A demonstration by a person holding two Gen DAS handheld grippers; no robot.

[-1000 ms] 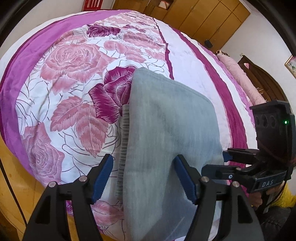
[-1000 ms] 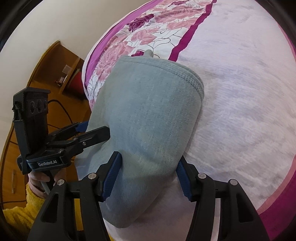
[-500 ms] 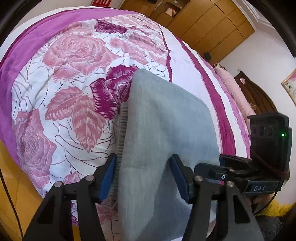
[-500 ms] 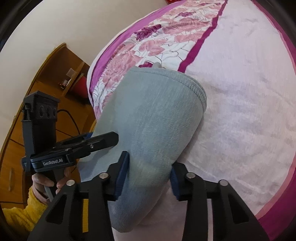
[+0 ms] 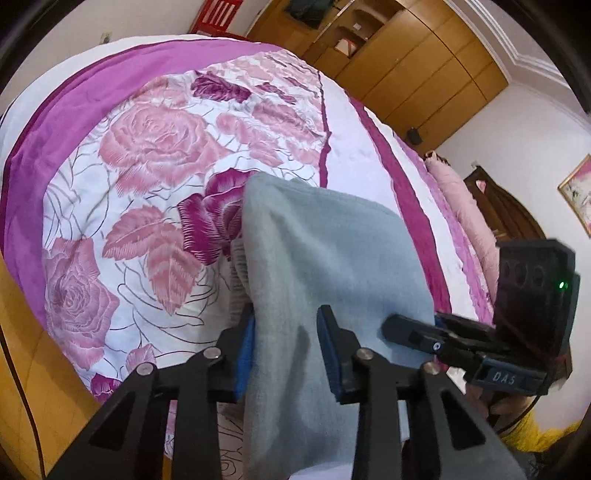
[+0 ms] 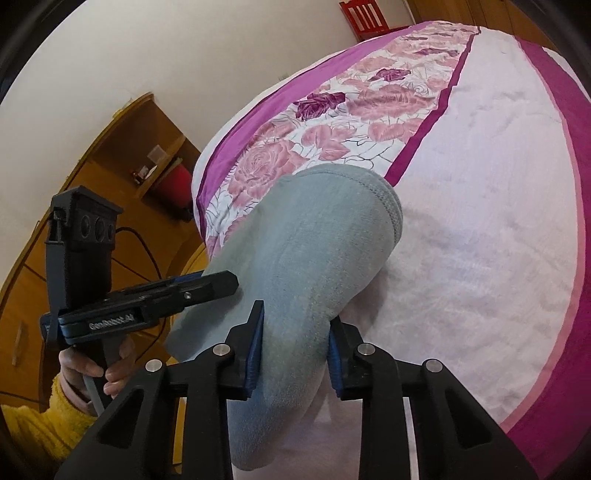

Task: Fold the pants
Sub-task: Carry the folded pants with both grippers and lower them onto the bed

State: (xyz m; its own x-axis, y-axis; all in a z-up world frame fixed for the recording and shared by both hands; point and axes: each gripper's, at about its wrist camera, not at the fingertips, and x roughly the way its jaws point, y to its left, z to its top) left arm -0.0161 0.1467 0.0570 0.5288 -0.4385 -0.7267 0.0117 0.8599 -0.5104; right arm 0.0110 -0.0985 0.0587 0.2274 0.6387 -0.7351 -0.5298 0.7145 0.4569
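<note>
pants (image 5: 317, 266) now higher off rose-patterned bedspread (image 5: 155, 147), wooden wardrobe (image 5: 406, 62) behind

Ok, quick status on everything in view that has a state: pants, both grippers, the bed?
pants: folded over, near end bunched between both grippers, far end resting on the bed
left gripper: fingers closing on the pants
right gripper: fingers closing on the pants
bed: made, floral cover smooth

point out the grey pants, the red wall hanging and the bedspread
grey pants (image 5: 325, 258), left wrist view, upper cloth panel
red wall hanging (image 6: 364, 14), right wrist view, its middle
bedspread (image 5: 155, 144), left wrist view, large pink rose
</note>
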